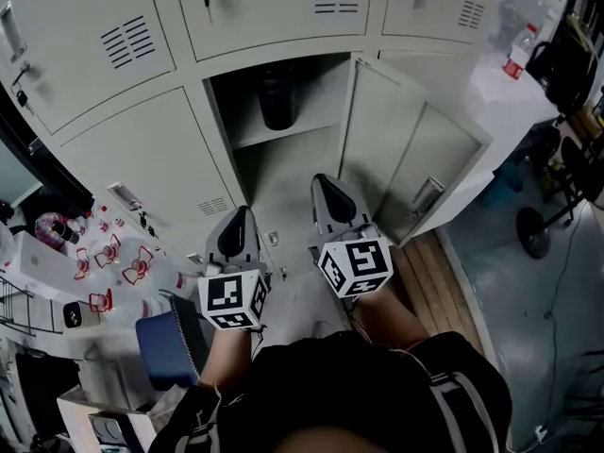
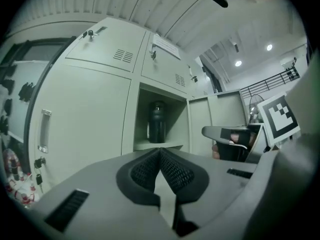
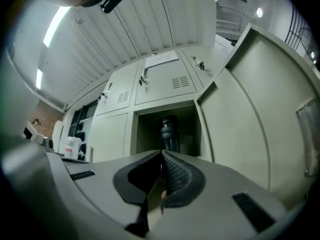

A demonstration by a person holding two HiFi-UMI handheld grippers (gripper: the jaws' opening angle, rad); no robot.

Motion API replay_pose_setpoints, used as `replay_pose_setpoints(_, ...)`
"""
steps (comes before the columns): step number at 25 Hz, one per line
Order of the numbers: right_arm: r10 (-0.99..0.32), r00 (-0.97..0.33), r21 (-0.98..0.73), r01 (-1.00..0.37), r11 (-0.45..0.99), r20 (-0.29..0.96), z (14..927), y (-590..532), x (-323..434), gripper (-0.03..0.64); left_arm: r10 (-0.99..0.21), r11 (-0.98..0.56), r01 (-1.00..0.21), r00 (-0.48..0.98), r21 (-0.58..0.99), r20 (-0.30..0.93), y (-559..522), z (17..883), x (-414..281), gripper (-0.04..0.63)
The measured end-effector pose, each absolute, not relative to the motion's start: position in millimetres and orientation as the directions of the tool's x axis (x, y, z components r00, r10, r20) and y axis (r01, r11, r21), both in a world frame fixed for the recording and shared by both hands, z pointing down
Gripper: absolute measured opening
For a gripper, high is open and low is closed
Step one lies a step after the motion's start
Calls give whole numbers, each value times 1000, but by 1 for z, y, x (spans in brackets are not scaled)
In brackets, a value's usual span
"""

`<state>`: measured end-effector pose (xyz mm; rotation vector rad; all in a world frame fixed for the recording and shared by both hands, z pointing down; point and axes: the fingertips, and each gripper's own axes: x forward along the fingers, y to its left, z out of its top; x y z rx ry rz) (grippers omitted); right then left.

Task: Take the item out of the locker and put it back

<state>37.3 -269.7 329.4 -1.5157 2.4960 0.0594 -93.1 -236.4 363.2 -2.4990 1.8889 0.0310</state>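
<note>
Left hand-held gripper [image 1: 242, 213] and right hand-held gripper [image 1: 323, 181] are both sitting closed, empty — dark bottle [image 1: 276, 97] is standing inside the open locker [image 1: 283, 173].

Locker bay, workshop hall.
Grey metal lockers [image 1: 123, 149] ahead of my left gripper [image 1: 240, 215], ribbed ceiling [image 3: 125, 29] above it, cluttered table [image 1: 123, 291] to its left.

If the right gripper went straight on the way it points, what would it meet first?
Probably the dark bottle on the shelf of the open locker: the right gripper lines up with it and nothing shows between, though depth is hard to judge.
</note>
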Motion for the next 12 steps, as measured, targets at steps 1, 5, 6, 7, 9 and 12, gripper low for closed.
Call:
replay_pose_setpoints(1,-880,-423,-81,-891,448,-215,328,-279,37,17,-959,-284,-959,284,3,-19,-244,364,-94,14)
replay_pose_setpoints(5,-877,-419,-99,-887,450,-233,321,-313,25,312,-945,-326,-945,326,-9,-2,-267,369,-102,14)
replay_pose_setpoints(6,-878,-417,-106,-887,450,-234,318,-320,22,327,-944,-329,-944,329,-10,-3,-271,369,-106,14)
replay_pose_setpoints(7,-879,-413,-106,-889,446,-236,315,-328,19,341,-944,-330,-944,330,-9,-3,-275,369,-111,14)
replay_pose_setpoints(9,-880,-408,-89,-894,439,-242,307,-340,12,360,-944,-330,-944,330,-5,-1,-283,370,-120,14)
replay_pose_setpoints(12,-881,-405,-57,-901,430,-246,296,-360,1,386,-945,-327,-945,327,-6,-4,-290,369,-131,14)
